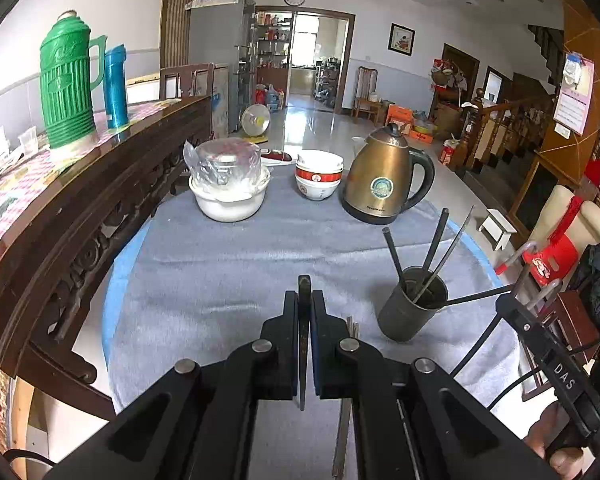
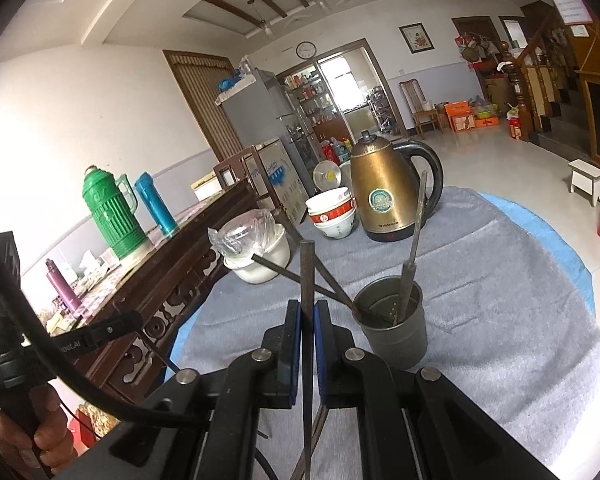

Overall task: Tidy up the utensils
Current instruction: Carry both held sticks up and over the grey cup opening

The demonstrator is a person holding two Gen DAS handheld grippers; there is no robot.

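"DAS" reading on your right gripper's body, your left gripper [image 1: 304, 312] clamping a dark chopstick [image 1: 304, 292], your right gripper [image 2: 309, 320] pinching another chopstick [image 2: 307, 272] left of the metal cup [image 2: 394, 330].

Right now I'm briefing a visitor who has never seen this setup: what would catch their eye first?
Probably the bronze kettle at the far side of the grey cloth, right of the stacked bowls. Nearer stands a dark metal cup bristling with chopsticks. Each gripper, left and right, pinches one dark chopstick.
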